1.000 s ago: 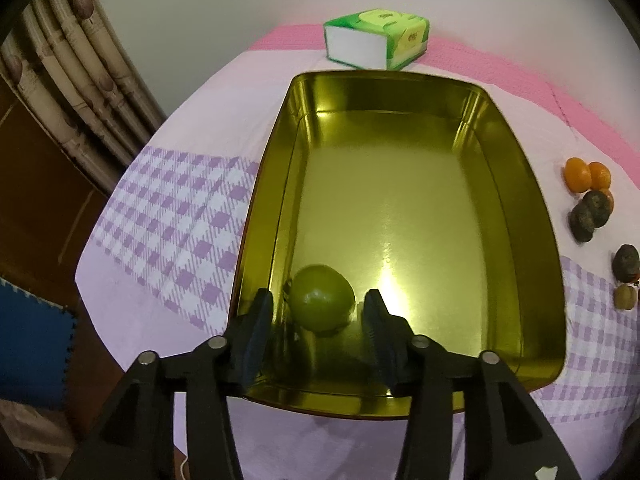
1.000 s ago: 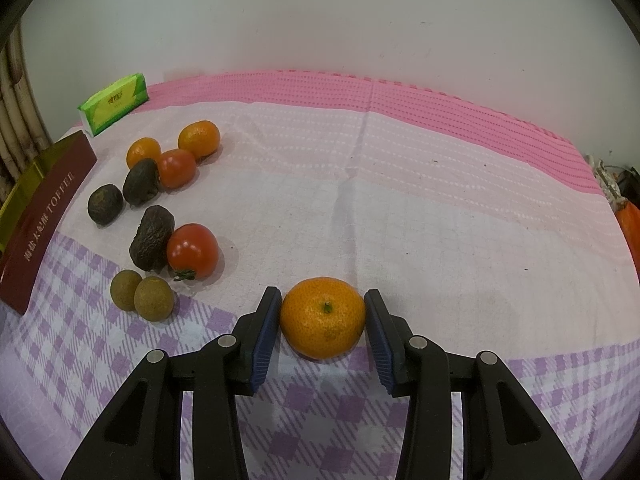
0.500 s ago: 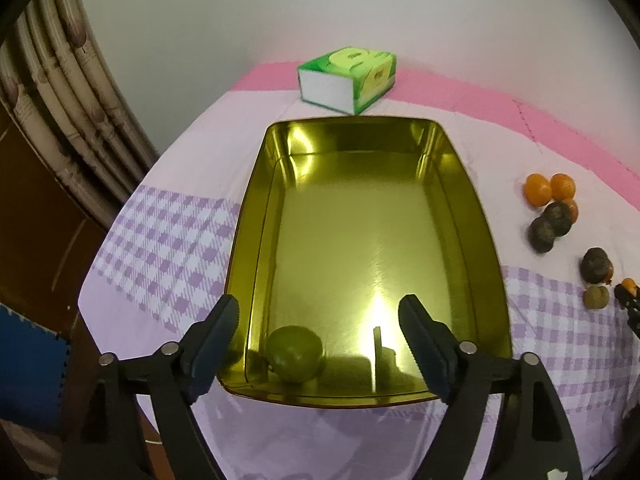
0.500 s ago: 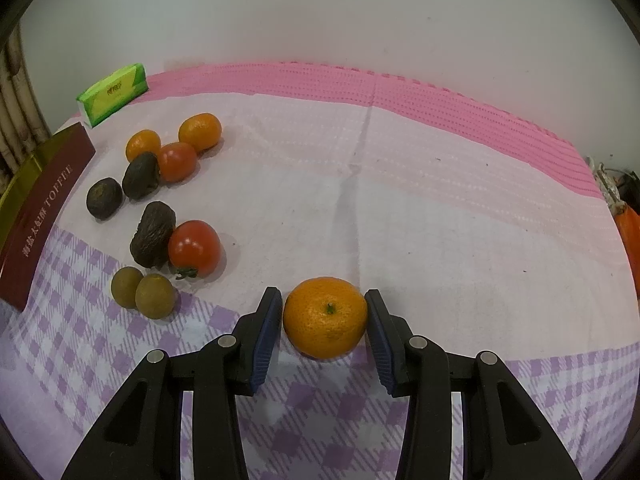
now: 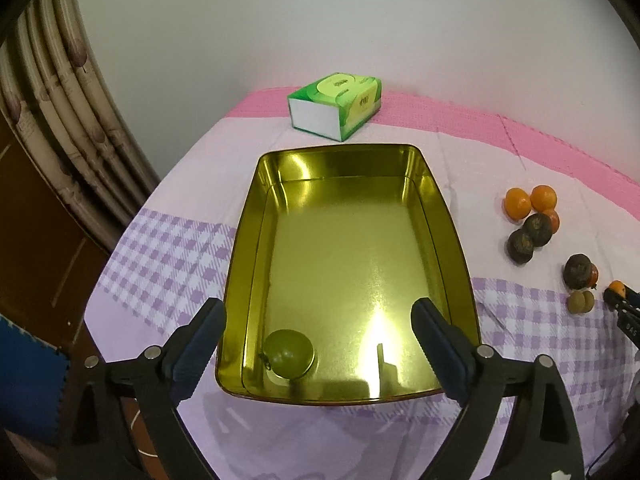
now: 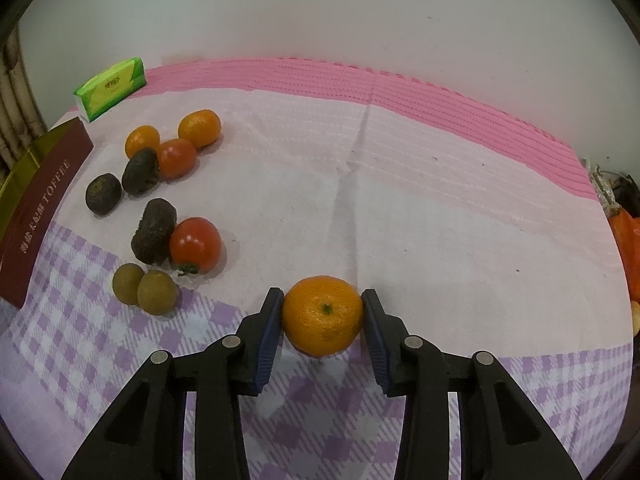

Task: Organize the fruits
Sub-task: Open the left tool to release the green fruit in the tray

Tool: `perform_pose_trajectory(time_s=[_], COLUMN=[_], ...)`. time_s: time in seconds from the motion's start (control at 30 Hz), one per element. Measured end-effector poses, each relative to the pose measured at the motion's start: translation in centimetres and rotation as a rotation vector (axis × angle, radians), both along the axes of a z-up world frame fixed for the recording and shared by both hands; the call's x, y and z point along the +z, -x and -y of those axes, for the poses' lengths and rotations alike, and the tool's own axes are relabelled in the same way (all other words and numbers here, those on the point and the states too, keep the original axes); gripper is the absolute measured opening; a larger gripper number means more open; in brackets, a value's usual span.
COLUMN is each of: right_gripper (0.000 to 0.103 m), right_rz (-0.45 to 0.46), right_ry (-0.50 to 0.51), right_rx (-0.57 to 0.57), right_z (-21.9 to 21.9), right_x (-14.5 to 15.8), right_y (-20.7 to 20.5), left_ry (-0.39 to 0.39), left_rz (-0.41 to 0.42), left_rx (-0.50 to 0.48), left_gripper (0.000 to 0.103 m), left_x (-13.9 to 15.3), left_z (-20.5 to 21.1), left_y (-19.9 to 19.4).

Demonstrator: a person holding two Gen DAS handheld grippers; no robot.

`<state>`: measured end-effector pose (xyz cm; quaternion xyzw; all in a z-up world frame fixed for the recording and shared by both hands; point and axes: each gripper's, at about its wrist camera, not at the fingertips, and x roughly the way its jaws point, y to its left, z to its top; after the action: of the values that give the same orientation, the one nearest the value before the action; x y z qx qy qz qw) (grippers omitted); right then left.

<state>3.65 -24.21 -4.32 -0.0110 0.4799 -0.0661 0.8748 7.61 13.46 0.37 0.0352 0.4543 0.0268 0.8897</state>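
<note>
I found the tablecloth (image 6: 440, 208) covering the whole work surface, pink along the far wall and purple check toward me. Its right half lay bare beyond the right gripper, the widest free ground on the table.

The gold tin (image 5: 456, 240) sat on the left part of the cloth, its near rim just short of the table's near edge. Its floor was free apart from the green fruit (image 5: 289, 353), which rested in the near-left corner against the wall. A green tissue box (image 5: 336, 105) stood just behind the tin's far rim.

I held the left gripper (image 5: 318, 344) over the tin's near end with its fingers spread wide, one outside the left wall, one over the right wall, touching nothing.

The right gripper (image 6: 322, 320) had both pads pressed against the large orange (image 6: 322, 314), pinching it near the line where the check begins.

The loose fruit cluster (image 6: 160, 200) lay between the tin and that orange: small oranges, tomatoes, dark fruits and two brownish-green ones.

Only the left view showed the tin's interior. Only the right view showed its maroon outer side lettered TOFFEE, and the bare right half of the cloth.
</note>
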Motion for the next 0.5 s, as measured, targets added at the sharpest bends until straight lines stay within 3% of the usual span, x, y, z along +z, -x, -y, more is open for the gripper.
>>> perform_pose_trajectory(time_s=[0.17,0.27,0.5], right_gripper=[0.04,0.035,0.035], right_rz=[0.015,0.025,0.021], right_ry=[0.002,0.01,-0.009], right_rx=[0.005,0.023,0.0], right_z=[-0.5,-0.8,-0.2], right_x=[1.0,2.0,1.7], right_y=[0.0,-0.2,-0.1], left_ry=[0.01,0.018,0.019], left_rz=[-0.005,0.0,0.002], left_rx=[0.014,0.022,0.024], left_gripper=[0.096,0.098,0.098], left_x=[-0.1,0.0,0.0], left_z=[-0.3,-0.5,-0.5], left_y=[-0.1,0.0,0.0])
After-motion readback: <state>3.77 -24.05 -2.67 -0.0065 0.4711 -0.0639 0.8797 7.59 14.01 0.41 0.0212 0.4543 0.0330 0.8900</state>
